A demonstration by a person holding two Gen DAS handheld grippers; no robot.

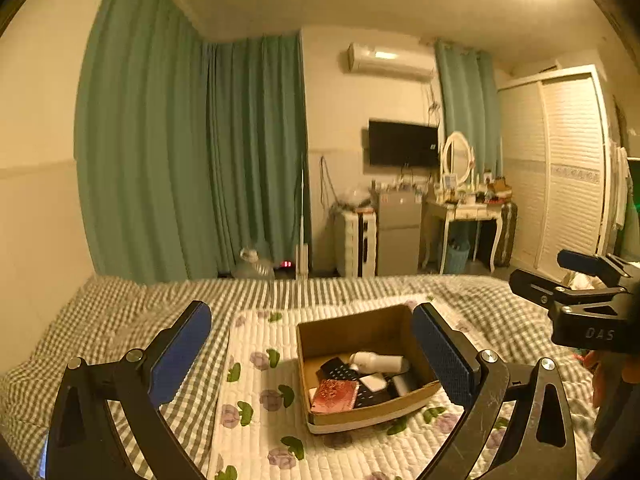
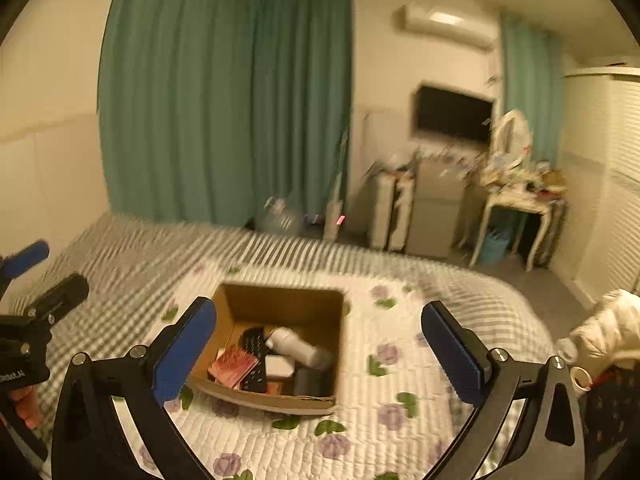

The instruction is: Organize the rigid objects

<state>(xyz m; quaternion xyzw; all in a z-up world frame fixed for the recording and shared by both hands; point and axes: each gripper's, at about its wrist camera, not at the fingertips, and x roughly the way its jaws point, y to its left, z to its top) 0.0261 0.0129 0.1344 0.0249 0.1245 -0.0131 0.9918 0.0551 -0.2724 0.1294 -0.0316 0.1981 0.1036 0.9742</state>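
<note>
a brown cardboard box [image 1: 362, 364] sits open on a white quilted mat with purple flowers and green leaves [image 1: 260, 400], which lies on a bed under a grey-and-white checked blanket [image 1: 120, 308]. inside the box lie the rigid objects: a white bottle [image 1: 378, 361] on its side near the middle, a black remote control with rows of pale buttons [image 1: 338, 369] beside it, a pinkish-red patterned flat piece [image 1: 335, 395] toward the near left corner, a small white block [image 1: 373, 381], and a dark item at the near right that is too dim to name. the left gripper [image 1: 312, 354] hovers above the mat with its blue-padded jaws spread wide and nothing between them; from its camera the box appears between the pads, closer to the right one. the right gripper [image 2: 318, 354] is likewise spread wide and empty, hanging over the same mat, and from its camera the box [image 2: 280, 344] sits between the pads toward the left one. this view is blurred, but the bottle [image 2: 298, 346], the remote [image 2: 254, 354] and the reddish piece [image 2: 233, 366] can still be made out. each gripper shows at the edge of the other's view, off to the side of the box. beyond the bed hang teal curtains [image 1: 192, 152], with a wall-mounted television [image 1: 402, 143], an air conditioner [image 1: 390, 62], a small grey fridge [image 1: 398, 232], a white dressing table with an oval mirror [image 1: 470, 210] and a white louvred wardrobe [image 1: 560, 168].
</note>
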